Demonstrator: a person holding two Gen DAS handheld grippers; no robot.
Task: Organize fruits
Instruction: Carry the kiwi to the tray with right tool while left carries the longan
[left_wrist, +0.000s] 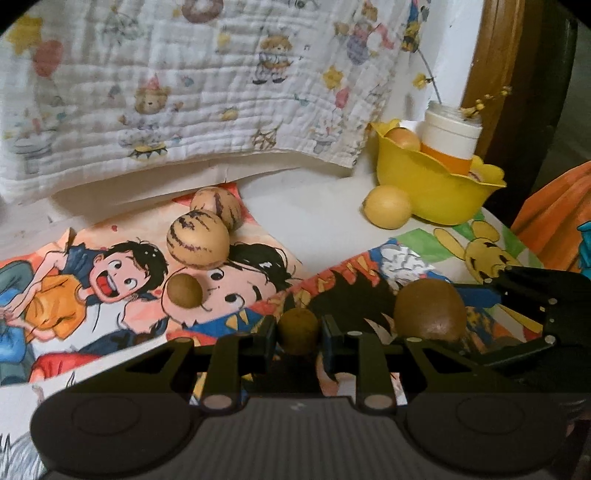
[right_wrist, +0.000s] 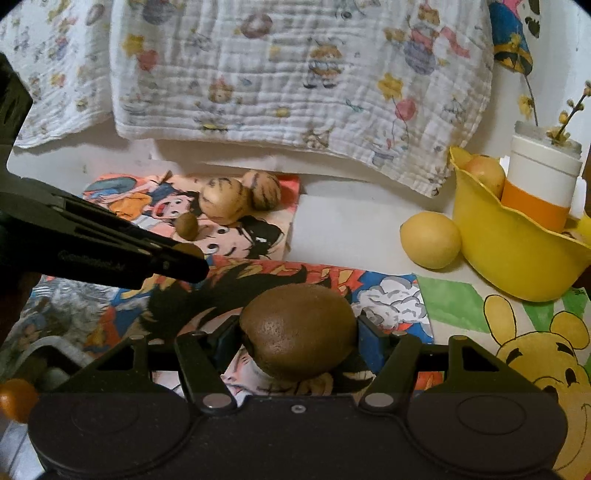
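My left gripper (left_wrist: 297, 332) is shut on a small brown fruit (left_wrist: 297, 329), held just above the cartoon mat (left_wrist: 110, 280). In the right wrist view the left gripper (right_wrist: 192, 258) reaches in from the left with that fruit (right_wrist: 191, 250) at its tip. My right gripper (right_wrist: 299, 332) is shut on a larger brown kiwi (right_wrist: 299, 330), which also shows at the right of the left wrist view as the kiwi (left_wrist: 428, 310). Two striped melons (left_wrist: 197, 238) (left_wrist: 218, 206) and another small brown fruit (left_wrist: 184, 290) lie on the mat. A lemon (left_wrist: 388, 206) rests beside the yellow bowl (left_wrist: 436, 188).
The bowl (right_wrist: 517, 258) holds an orange-yellow fruit (right_wrist: 485, 173) and a white-and-orange jar (right_wrist: 543, 184) with dried sprigs. A printed white cloth (left_wrist: 184, 92) hangs along the back. A bear picture mat (right_wrist: 535, 350) lies at front right. A wooden frame (left_wrist: 495, 55) stands behind the bowl.
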